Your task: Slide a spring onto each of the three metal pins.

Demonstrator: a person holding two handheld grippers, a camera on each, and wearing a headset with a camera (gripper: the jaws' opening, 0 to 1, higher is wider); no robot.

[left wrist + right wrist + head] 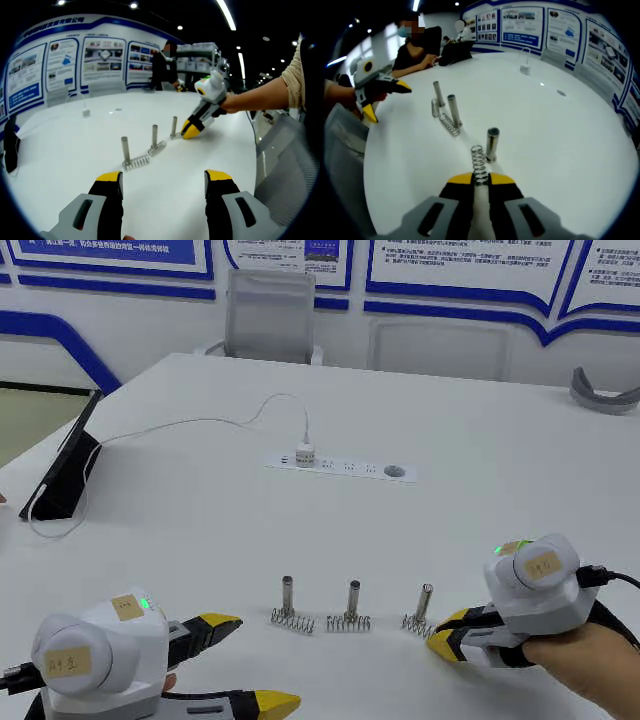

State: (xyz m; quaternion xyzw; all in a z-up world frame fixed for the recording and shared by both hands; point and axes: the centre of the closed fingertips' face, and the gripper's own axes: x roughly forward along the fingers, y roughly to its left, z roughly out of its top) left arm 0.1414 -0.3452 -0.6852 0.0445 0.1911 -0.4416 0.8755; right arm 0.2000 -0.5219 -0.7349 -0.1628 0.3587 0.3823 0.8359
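On the right gripper (pixel 479 180) the fingers (pixel 461 181) are clenched on the near end of the right spring (pixel 479 161). It runs from the tips toward 12 o'clock and looks to be lying flat on the worktop (pixel 560 150), far end just beside the foot of the right pin (pixel 492 143). Not lifted, not threaded. On the left gripper (pixel 164 177) the fingers (pixel 111 180) are released, wide apart, nothing between them, low over the near side of the worktop and well apart from the parts. Outward from there in the left gripper view: left pin (pixel 125 148) at about 11 o'clock with the left spring (pixel 136 161) on its side at the foot, and middle pin (pixel 154 135) at 12 with the middle spring (pixel 157 147) lying the same way. All three pins stand upright in a row, all bare. Status: 0 of 3 done as far as I can see, and the first one is at the pickup step. Left to do: raise the right spring, turn it upright, line its bore over the pin top, drop it on, then the same for middle and left. Further out at 12 in the head view there's a power strip (pixel 345 467) with a white plug (pixel 306 454), not in the way.
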